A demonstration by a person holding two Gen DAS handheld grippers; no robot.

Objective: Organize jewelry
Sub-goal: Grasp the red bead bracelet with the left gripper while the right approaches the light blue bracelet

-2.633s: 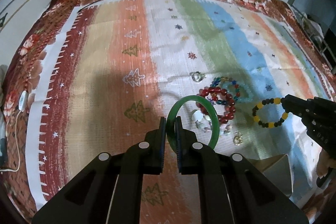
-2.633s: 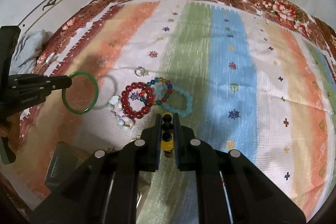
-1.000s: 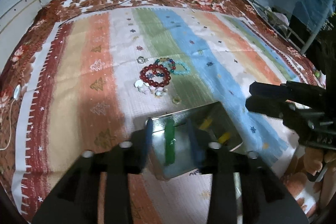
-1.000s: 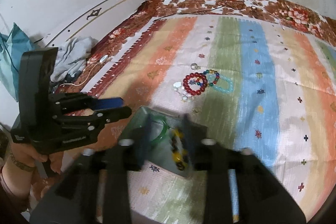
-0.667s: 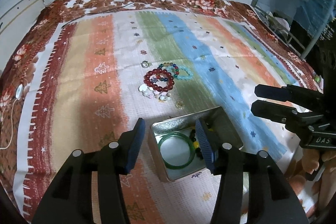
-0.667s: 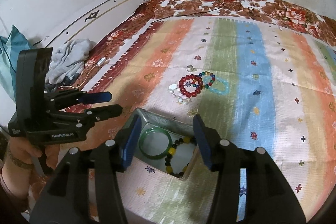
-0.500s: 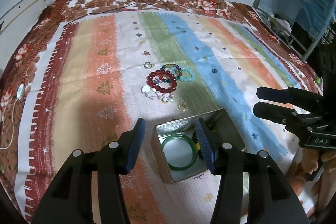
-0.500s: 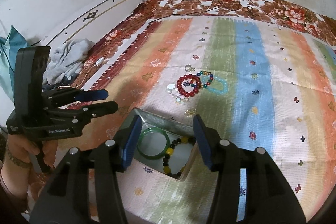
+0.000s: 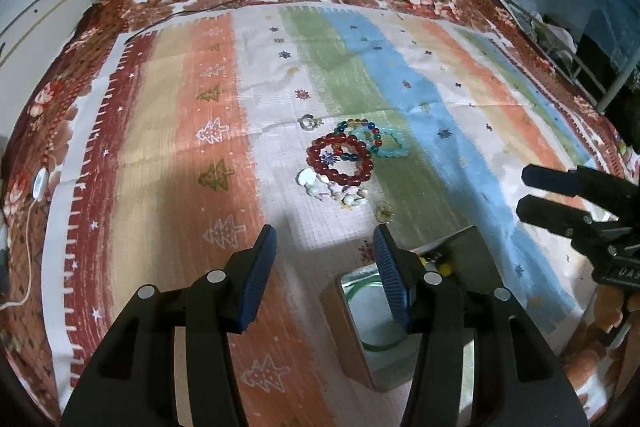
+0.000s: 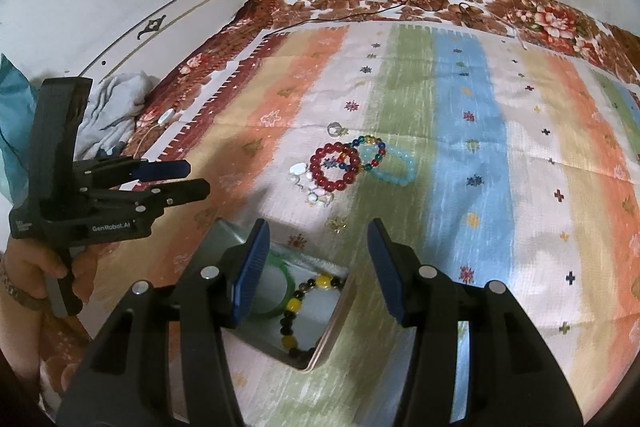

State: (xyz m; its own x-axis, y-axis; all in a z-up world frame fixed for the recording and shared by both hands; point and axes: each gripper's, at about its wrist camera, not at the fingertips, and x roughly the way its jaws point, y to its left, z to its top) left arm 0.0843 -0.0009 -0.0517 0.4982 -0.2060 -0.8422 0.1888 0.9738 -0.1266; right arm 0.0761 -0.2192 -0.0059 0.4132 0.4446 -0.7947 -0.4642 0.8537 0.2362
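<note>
Left wrist view: left hand-held gripper point(image 9: 324, 267) spread wide, holding nothing, above the striped bedspread point(image 9: 168, 155). Just right of it, metal tin point(image 9: 472, 255) with green bangle point(image 9: 374, 307) inside, partly hidden behind the right finger. Farther off, red bead bracelet point(image 9: 340, 159) overlapping multicolour bead bracelet point(image 9: 360, 135) and pale blue bracelet point(image 9: 394, 143); shell bracelet point(image 9: 332, 189) near it, small ring point(image 9: 308, 123) beyond. Right hand-held gripper point(image 9: 524, 193) at right, spread apart, empty.

Right wrist view: right hand-held gripper point(image 10: 318, 267) wide, empty, over the tin point(image 10: 336, 311). Inside, green bangle point(image 10: 280, 287) beside black-and-yellow bead bracelet point(image 10: 296, 307). Left hand-held gripper point(image 10: 198, 177) at left, parted, empty.
</note>
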